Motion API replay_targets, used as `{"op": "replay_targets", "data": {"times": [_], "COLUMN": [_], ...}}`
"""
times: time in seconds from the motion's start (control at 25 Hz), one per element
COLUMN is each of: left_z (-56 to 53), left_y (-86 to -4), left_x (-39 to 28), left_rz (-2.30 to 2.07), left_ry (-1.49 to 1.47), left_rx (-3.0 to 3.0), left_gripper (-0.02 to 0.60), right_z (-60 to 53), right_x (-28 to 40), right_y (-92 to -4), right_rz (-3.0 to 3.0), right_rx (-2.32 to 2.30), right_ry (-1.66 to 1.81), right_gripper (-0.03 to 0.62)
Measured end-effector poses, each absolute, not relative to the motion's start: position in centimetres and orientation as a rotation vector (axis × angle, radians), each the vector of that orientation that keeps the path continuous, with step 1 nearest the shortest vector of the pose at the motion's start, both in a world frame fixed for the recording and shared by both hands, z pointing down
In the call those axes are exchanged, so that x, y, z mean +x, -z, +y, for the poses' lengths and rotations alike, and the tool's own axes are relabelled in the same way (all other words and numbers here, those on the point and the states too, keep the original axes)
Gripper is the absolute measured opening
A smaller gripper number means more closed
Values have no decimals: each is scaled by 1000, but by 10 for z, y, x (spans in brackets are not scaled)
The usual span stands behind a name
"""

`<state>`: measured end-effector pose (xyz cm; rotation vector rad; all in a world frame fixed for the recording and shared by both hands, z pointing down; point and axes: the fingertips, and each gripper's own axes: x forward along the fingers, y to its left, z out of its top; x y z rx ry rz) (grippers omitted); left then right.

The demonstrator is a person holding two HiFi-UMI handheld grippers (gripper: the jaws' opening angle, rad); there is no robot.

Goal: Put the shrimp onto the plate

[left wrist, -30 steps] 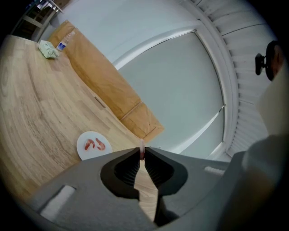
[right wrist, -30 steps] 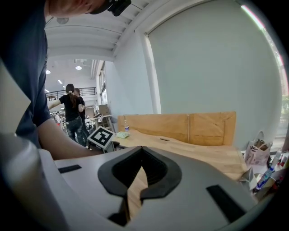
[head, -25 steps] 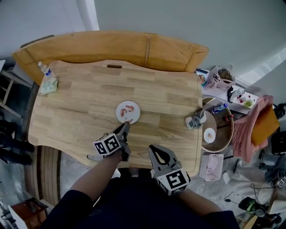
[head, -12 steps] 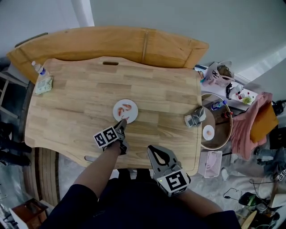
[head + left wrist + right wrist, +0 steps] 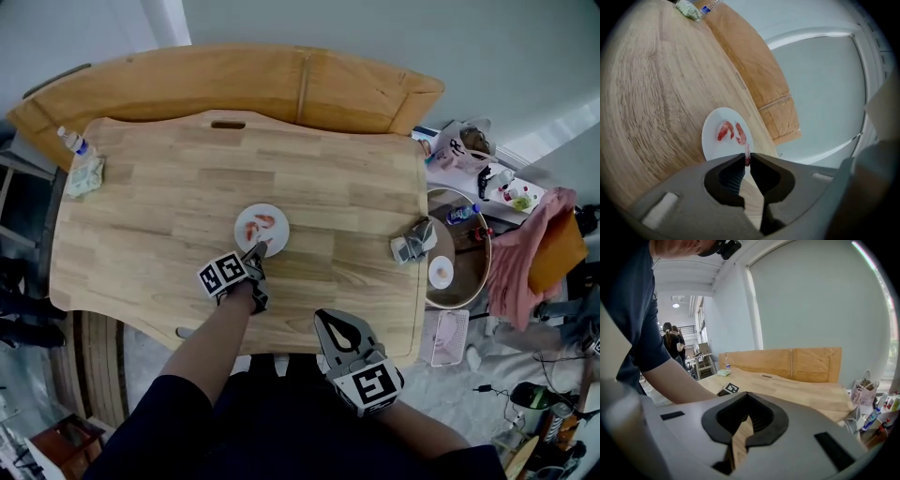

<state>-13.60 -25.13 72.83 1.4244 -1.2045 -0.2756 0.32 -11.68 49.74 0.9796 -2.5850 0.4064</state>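
A small white plate sits near the middle of the wooden table. Two pink shrimp lie side by side on the plate. My left gripper hovers at the plate's near rim, shut on a third shrimp that hangs pinched between its tips. My right gripper rests over the table's near edge, apart from the plate, with its tips together and nothing in them. In the right gripper view its jaws point across the table, and the person's left arm crosses at the left.
A bottle and a green cloth lie at the table's far left corner. A grey object sits at the right edge. A round basket and clutter stand on the floor to the right. A wooden bench lines the far side.
My left gripper has come down, with the shrimp, to the near rim of the plate and rolled a little. The right gripper has stayed put.
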Motion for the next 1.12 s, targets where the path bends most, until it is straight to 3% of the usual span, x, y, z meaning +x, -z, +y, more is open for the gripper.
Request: {"op": "replay_targets", "data": {"times": [0.88,1.12], "left_z": [-265,-262], "left_y": [-749,-750], "left_x": [-144,-139], "left_rz": [-1244,-1252], "left_ry": [269,214], "left_rx": [1224,1188], "left_gripper": [38,78], "right_z": [-117,-116], "right_x": [20,22], "right_y": [-507,-502], "right_rz": [-2567,-2573], "right_rx": [1031,1045], "right_ry": [-464,-466], "right_gripper": [9,9]}}
